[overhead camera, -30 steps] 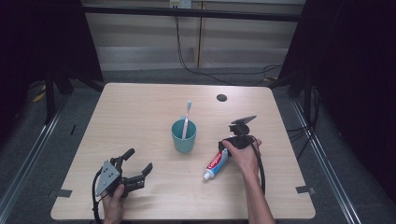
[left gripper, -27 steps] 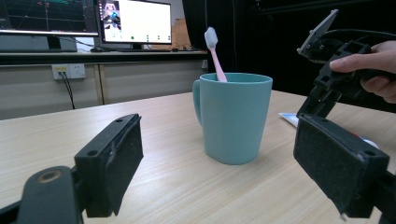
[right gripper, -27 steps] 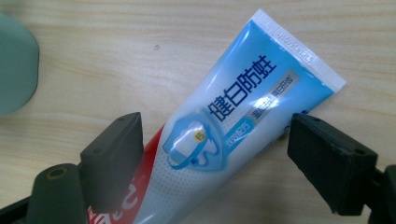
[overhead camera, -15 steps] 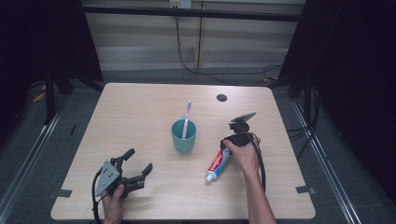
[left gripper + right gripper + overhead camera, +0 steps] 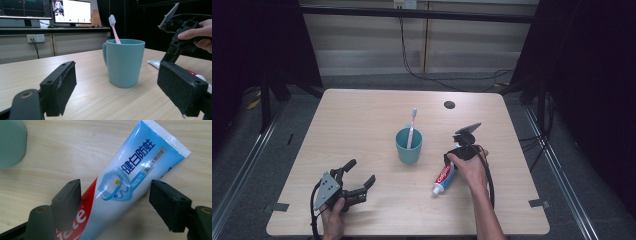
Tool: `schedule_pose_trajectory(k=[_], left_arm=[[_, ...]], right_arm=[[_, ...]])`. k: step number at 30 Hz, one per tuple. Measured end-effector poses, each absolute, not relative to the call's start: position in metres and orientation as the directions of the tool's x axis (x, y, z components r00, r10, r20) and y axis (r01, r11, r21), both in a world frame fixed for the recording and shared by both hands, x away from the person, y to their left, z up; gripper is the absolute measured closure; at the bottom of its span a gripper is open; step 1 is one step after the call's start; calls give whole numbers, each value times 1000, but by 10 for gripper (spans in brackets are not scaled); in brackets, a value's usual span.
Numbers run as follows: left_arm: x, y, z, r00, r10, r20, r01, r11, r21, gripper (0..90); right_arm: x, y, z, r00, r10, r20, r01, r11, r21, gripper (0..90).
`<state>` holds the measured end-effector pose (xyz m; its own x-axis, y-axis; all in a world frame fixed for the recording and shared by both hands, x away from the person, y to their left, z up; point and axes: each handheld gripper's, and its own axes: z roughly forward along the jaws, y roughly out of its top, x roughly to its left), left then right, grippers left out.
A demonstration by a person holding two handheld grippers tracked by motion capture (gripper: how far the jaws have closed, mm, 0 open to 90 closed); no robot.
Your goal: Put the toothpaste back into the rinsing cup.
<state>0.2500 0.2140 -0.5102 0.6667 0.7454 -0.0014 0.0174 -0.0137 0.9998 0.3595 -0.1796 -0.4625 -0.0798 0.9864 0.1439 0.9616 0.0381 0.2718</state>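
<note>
Straddling the toothpaste tube (image 5: 130, 182) flat on the table (image 5: 362, 130), right gripper (image 5: 115, 197) with jaws apart, tube's long axis slanting between them; left gripper (image 5: 349, 182) apart too, idle, well left of the cup (image 5: 408, 145).

L gripper (image 5: 357, 176) blk, grey plate | R gripper (image 5: 115, 202) blk, blk cable

On your toothpaste tube (image 5: 130, 182) you can read Chinese characters "健白防蛀" and part of a brand, "gate".
</note>
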Motion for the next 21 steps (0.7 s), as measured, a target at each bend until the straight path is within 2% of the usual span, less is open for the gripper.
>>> schedule_pose_trajectory(k=[6, 14, 18, 21], left_arm=[[250, 214, -510, 669, 743, 0, 16, -14, 1000, 156], [250, 214, -510, 672, 740, 0, 16, -15, 1000, 156], [250, 214, -510, 670, 743, -2, 18, -13, 1000, 156], [250, 214, -510, 670, 743, -2, 18, -14, 1000, 156]], right_arm=[[359, -177, -467, -55, 983, 176, 975, 15, 220, 231], [352, -174, -472, -103, 980, 171, 972, 63, 228, 329], [345, -171, -469, -161, 978, 136, 967, 129, 217, 395], [341, -175, -470, -196, 967, 161, 962, 158, 222, 422]])
